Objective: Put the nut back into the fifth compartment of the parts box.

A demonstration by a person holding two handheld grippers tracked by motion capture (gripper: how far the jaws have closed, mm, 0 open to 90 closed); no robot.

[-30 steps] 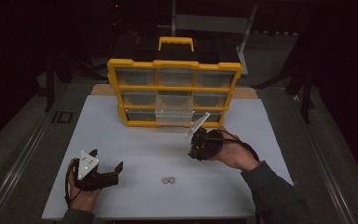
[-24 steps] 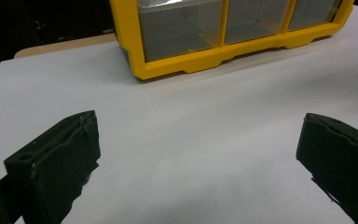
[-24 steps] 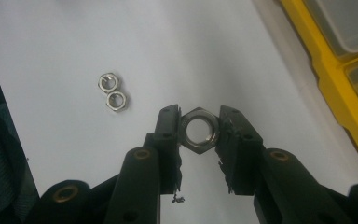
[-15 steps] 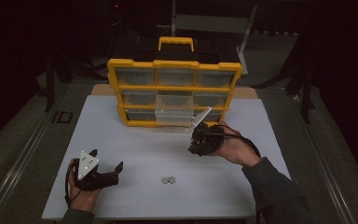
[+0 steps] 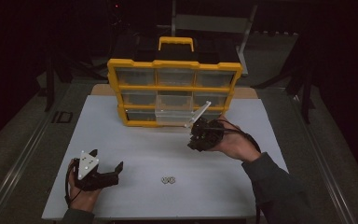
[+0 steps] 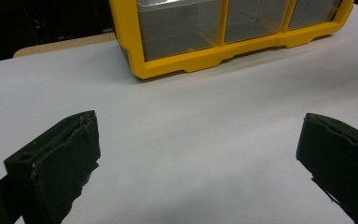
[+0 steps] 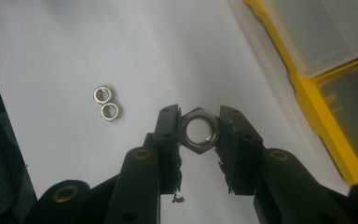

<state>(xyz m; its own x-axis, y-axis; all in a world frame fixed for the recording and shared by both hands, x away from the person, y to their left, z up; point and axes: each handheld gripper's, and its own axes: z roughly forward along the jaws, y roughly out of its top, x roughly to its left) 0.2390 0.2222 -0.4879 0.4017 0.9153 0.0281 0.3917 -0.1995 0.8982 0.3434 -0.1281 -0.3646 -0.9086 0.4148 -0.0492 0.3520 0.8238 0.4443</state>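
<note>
My right gripper (image 7: 199, 128) has its black jaws clamped on a silvery hexagonal steel nut (image 7: 199, 130) — it sits squarely between the pads, held above the white table sheet (image 5: 144, 149) just in front of the yellow plastic organiser with clear drawers (image 5: 175, 91), whose lower middle drawer (image 5: 172, 116) stands pulled out. My left gripper (image 5: 107, 173) rests near the front left of the sheet, jaws spread wide with nothing between them. Two smaller silvery nuts (image 5: 168, 179) lie touching each other on the sheet between my grippers — well apart from the organiser.
</note>
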